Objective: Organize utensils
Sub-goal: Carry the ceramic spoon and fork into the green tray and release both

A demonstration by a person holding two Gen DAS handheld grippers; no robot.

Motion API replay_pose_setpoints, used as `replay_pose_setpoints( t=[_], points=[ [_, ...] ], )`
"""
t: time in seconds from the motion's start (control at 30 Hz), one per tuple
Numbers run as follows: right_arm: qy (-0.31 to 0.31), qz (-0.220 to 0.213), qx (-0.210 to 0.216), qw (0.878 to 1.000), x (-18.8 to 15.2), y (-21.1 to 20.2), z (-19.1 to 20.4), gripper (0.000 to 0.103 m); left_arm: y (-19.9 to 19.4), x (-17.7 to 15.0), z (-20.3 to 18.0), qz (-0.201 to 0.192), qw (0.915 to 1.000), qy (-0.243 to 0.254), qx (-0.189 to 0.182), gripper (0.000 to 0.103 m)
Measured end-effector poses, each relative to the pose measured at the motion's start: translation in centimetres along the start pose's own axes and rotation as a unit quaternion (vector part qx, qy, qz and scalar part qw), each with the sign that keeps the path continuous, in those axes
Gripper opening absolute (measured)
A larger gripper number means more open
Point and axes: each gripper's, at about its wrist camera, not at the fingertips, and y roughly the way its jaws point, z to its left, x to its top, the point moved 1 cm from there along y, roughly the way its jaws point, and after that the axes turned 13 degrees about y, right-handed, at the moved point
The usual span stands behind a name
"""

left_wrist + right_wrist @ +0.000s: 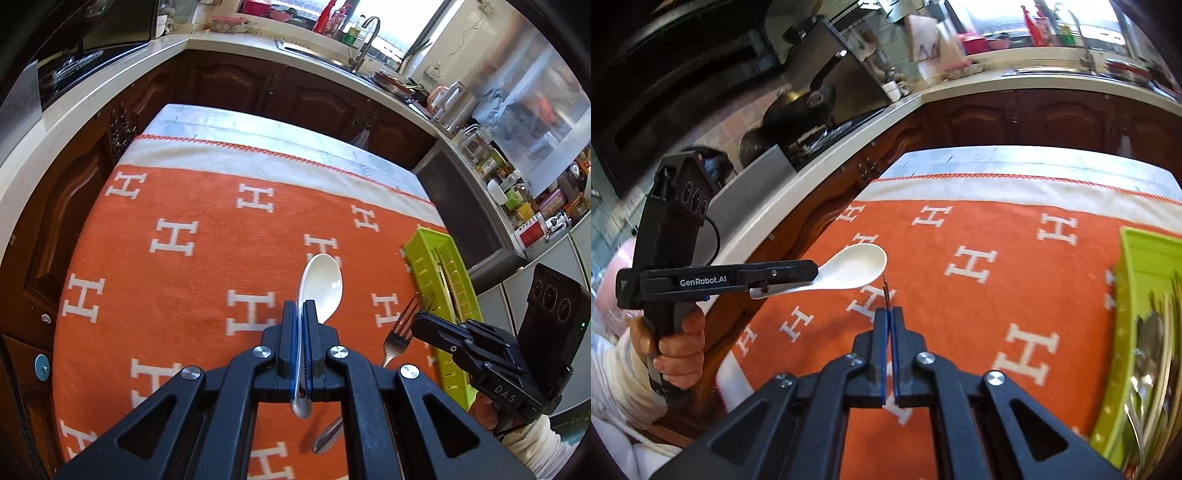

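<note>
The left gripper point(300, 306) is clamped on the handle of one white spoon point(321, 286), whose bowl juts out past the fingertips above the orange cloth point(184, 266) patterned with white H letters. In the right wrist view the same spoon point(851, 267) is held level, off the cloth, its handle pinched between the left gripper's fingers point(792, 271), with the person's left hand point(679, 347) wrapped around the grip below.

The right gripper point(888, 314) has its jaws drawn narrow onto one metal fork point(885, 291), seen edge-on as a thin sliver sticking out past the fingertips. From the left wrist view that fork point(400, 332) shows its tines pointing away, and the right gripper point(428, 319) meets it near the tines, over the right side of the cloth.

One lime-green tray point(439, 266) lies along the right edge of the cloth, just beside the fork. In the right wrist view the tray point(1126, 280) holds shiny metal cutlery, too blurred to count.

One more metal handle point(327, 435) shows near the bottom of the left wrist view, below the left gripper; it appears to be the fork's own end.
</note>
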Motion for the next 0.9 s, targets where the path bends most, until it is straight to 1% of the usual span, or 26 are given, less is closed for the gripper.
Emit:
replay_pose_setpoints(
  t=[0.03,0.1,0.13,0.17,0.2,0.33,0.4,0.6,0.7,0.77,0.9],
  points=[
    [0.000,0.000,0.000,1.000,0.0,0.0,0.0,0.001,-0.3,0.2,-0.8,-0.003,1.0000,0.002,-0.001,0.001],
    [0.018,-0.028,0.005,0.999,0.0,-3.2,-0.6,0.001,-0.7,0.4,-2.3,-0.009,0.9999,0.004,-0.008,0.001],
    [0.018,-0.028,0.005,0.999,0.0,-3.2,-0.6,0.001,-0.9,0.6,-3.2,-0.014,0.9998,0.007,-0.011,0.001],
    [0.026,-0.045,0.005,0.999,0.1,-5.6,-1.0,0.001,-1.1,0.9,-4.2,-0.018,0.9997,0.011,-0.012,0.001],
    [0.029,-0.050,0.003,0.998,0.2,-6.6,-1.1,0.001,-1.1,1.1,-5.0,-0.020,0.9996,0.015,-0.015,0.001],
    [0.041,-0.080,-0.029,0.996,0.0,-11.6,-2.3,0.001,-1.0,1.9,-8.7,-0.025,0.9989,0.029,-0.028,0.001],
    [0.044,-0.090,-0.046,0.994,-0.1,-13.5,-3.0,0.001,-0.6,2.2,-10.6,-0.022,0.9985,0.037,-0.034,0.001],
    [0.033,-0.118,-0.116,0.986,-0.4,-19.9,-4.6,0.001,0.9,2.8,-16.3,-0.008,0.9974,0.054,-0.047,0.001],
    [0.017,-0.116,-0.144,0.983,-0.4,-22.1,-5.0,0.001,1.5,3.0,-18.9,-0.007,0.9968,0.063,-0.050,0.001],
    [-0.002,-0.106,-0.169,0.980,-0.2,-23.1,-5.3,0.001,2.0,3.1,-20.5,-0.006,0.9965,0.067,-0.050,0.001],
    [-0.037,-0.082,-0.211,0.973,0.3,-23.3,-5.8,0.001,3.6,3.1,-23.2,0.002,0.9966,0.066,-0.050,0.001]
  ],
)
